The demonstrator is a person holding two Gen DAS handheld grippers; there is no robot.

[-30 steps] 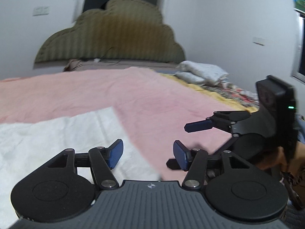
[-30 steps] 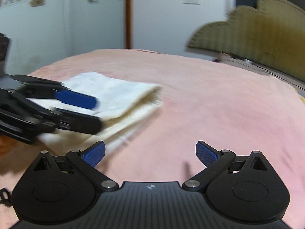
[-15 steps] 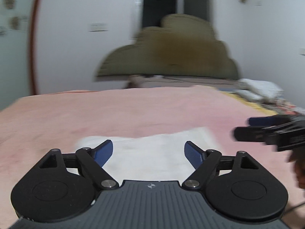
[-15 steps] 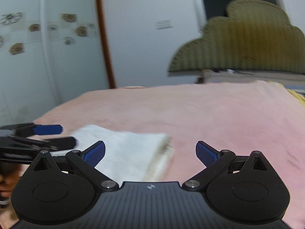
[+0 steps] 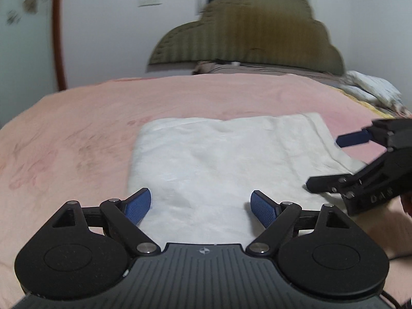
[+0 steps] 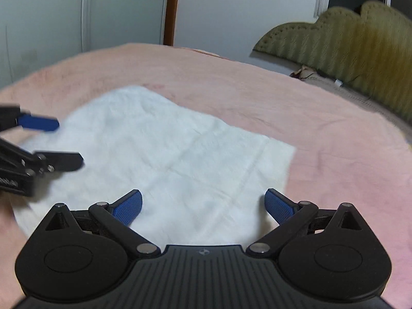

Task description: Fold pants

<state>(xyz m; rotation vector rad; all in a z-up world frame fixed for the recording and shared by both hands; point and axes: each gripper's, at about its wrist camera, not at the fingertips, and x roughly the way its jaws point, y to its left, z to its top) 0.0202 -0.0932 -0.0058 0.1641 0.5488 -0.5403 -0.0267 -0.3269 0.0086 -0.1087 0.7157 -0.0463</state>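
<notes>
Pink blanket (image 5: pixel 85 128) covers the bed, olive headboard (image 5: pixel 257 33) against the white wall behind. White pants (image 5: pixel 219 159) lie flat on the blanket as a compact rectangle, far edge looks doubled over — reads to me as a fold already laid down. Left gripper (image 5: pixel 200 206) hovers over the near-left part of the cloth, jaws have just been opening and stand wide apart; cloth lies below the blue pads, nothing pinched. Right gripper (image 6: pixel 203 206) sits over the near-right part, jaws also spread, empty, and shows in the left view at the pants' right edge (image 5: pixel 342 164). Both angled down at the near hem — my guess: lining up a corner each so the next fold lifts evenly. Small risk: top layer only gets pinched.
</notes>
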